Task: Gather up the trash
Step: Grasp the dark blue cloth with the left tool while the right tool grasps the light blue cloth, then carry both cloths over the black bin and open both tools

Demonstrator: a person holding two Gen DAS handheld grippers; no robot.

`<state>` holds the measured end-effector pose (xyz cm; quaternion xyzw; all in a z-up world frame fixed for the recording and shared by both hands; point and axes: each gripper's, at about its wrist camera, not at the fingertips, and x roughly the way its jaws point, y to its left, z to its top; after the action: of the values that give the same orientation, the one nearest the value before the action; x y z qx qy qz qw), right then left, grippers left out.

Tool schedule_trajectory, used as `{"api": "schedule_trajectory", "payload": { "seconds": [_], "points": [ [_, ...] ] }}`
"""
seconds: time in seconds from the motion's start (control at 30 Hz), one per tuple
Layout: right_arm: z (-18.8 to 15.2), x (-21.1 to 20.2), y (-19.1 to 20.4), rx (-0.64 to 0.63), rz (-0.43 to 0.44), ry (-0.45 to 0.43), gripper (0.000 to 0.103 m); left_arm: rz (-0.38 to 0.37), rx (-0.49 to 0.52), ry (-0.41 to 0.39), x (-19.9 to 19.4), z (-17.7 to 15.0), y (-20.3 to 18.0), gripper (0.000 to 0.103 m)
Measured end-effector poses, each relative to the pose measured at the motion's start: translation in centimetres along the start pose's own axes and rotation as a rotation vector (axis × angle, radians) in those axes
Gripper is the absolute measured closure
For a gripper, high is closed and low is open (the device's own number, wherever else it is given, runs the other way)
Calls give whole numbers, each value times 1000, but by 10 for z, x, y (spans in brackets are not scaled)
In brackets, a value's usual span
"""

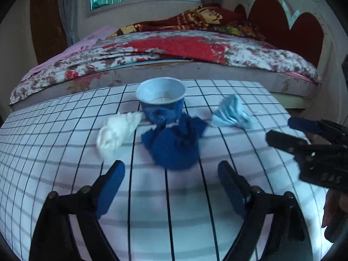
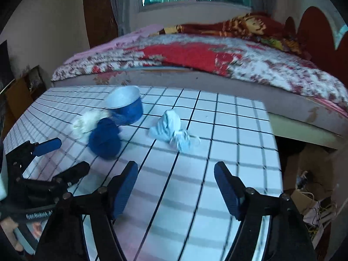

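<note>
A blue cup [image 1: 162,100] with a white inside stands on the checked table [image 1: 65,130]. Around it lie three crumpled wads: a white one [image 1: 117,130] at left, a dark blue one [image 1: 174,143] in front, a light blue one [image 1: 230,114] at right. My left gripper [image 1: 171,174] is open and empty, just short of the dark blue wad. My right gripper [image 2: 176,174] is open and empty, a little short of the light blue wad [image 2: 171,130]. The cup [image 2: 126,105], white wad [image 2: 87,122] and dark blue wad [image 2: 105,141] show left of it.
A bed [image 1: 174,50] with a floral cover runs along the table's far edge, with a red headboard [image 1: 293,28] at right. Boxes and clutter [image 2: 311,206] sit on the floor beyond the table's right edge. A dark cabinet [image 2: 19,91] stands at far left.
</note>
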<state>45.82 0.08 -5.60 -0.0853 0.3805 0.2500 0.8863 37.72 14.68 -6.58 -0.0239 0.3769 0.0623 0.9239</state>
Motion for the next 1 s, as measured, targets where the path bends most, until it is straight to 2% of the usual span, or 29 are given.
{"api": "schedule_trajectory", "payload": {
  "seconds": [0.1,0.23,0.33,0.4,0.43,0.5,0.57,1.0],
  "points": [
    [13,33,-3,-27,3,43,34,-2,-18,15,21,8,4,17],
    [24,60,-8,-38,24,62,36,-42,-54,61,40,13,10,23],
    [32,66,-8,-36,51,64,49,-60,-54,88,47,14,9,26],
    [31,69,-7,-44,66,79,66,-84,-66,108,51,14,11,43],
    [30,67,-6,-51,61,75,70,-91,-70,111,52,14,12,44],
    [26,62,-6,-49,63,74,74,-101,-64,105,48,12,12,55],
    [22,56,-7,-44,63,65,78,-117,-68,96,44,9,14,59],
    [-28,-48,6,-21,1,-77,79,-66,13,-18,-31,-23,2,60]
  ]
}}
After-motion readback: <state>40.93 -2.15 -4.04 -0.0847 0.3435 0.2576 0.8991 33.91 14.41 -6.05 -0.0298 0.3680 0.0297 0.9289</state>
